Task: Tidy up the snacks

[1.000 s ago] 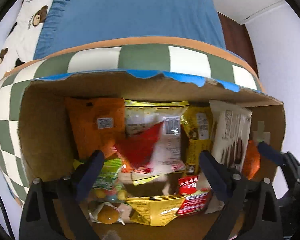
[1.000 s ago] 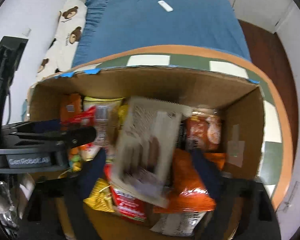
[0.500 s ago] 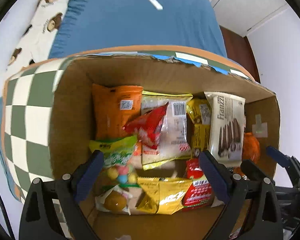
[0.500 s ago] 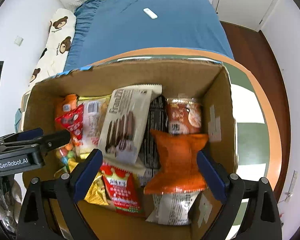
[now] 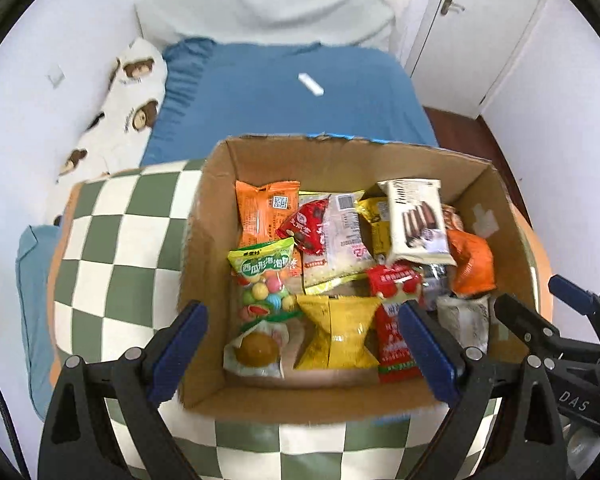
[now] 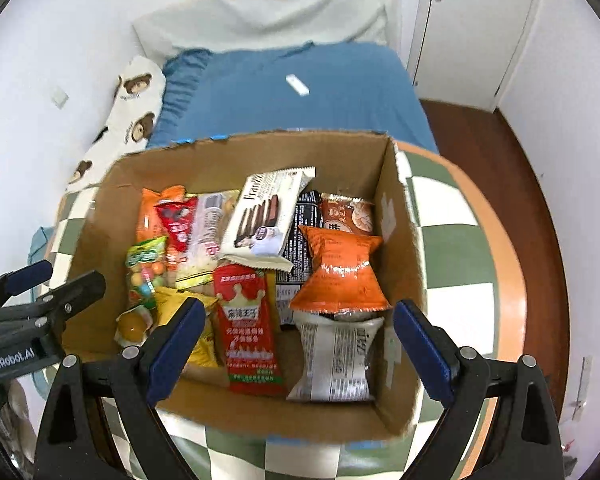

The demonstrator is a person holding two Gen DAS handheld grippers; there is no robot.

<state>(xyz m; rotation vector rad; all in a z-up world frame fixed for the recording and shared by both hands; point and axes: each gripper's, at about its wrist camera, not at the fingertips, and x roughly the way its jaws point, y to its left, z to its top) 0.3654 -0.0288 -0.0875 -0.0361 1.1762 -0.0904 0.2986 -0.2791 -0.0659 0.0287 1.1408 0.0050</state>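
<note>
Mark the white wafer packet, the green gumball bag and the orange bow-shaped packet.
white wafer packet (image 6: 262, 216), right wrist view, on its front.
green gumball bag (image 5: 263, 262), left wrist view, on the green header.
orange bow-shaped packet (image 6: 340, 272), right wrist view, at its pinched middle.

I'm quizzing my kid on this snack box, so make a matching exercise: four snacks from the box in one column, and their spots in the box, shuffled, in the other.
Seen from the grippers' side.

Things:
1. wafer pack
2. candy ball bag
3. white printed pouch
4. red crown sachet

Places:
A. near right corner
B. by the left wall
C. on top, toward the back, tilted
D. near middle

Pairs: 1-C, 2-B, 3-A, 4-D
</note>
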